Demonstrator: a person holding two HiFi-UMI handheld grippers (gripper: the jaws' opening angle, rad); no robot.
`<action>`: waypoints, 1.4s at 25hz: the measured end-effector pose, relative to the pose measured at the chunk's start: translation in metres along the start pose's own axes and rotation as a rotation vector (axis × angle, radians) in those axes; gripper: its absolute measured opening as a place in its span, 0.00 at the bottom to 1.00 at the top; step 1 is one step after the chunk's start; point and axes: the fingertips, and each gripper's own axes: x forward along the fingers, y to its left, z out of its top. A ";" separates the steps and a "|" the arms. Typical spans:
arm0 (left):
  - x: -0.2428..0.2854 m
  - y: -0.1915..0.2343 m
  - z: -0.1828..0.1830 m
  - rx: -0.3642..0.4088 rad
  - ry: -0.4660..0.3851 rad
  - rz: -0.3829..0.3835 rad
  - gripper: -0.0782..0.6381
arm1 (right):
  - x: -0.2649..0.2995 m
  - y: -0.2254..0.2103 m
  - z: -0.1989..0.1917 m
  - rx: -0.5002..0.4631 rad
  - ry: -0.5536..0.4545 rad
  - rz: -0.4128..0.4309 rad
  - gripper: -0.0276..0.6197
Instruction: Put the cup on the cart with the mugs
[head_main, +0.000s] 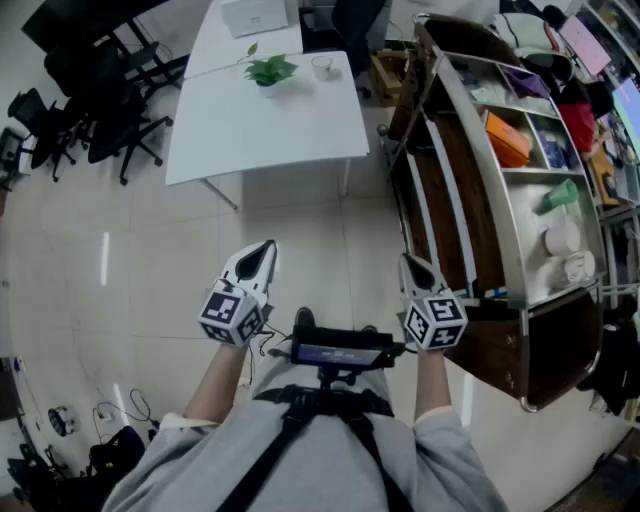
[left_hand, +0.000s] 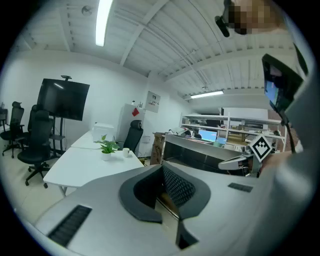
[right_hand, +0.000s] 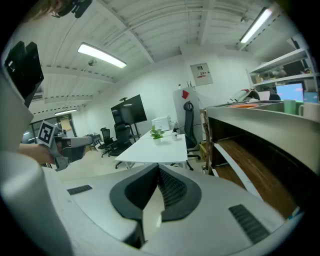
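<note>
Head view: my left gripper (head_main: 266, 248) and right gripper (head_main: 410, 262) both closed, empty; cup (head_main: 321, 66) at table's (head_main: 230, 130) far edge.

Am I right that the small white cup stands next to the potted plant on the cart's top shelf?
Not quite. The cup does stand next to the potted plant, but they are on the white table, not on the cart. The head view shows this.
</note>
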 end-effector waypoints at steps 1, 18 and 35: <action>-0.001 0.007 0.000 0.001 -0.001 -0.006 0.12 | 0.008 0.010 0.003 -0.003 -0.003 0.010 0.04; 0.039 0.080 0.020 0.002 0.011 -0.095 0.12 | 0.109 0.064 0.049 -0.027 -0.022 0.044 0.04; 0.194 0.091 0.082 0.035 0.024 -0.025 0.12 | 0.223 -0.054 0.207 -0.295 -0.056 0.167 0.04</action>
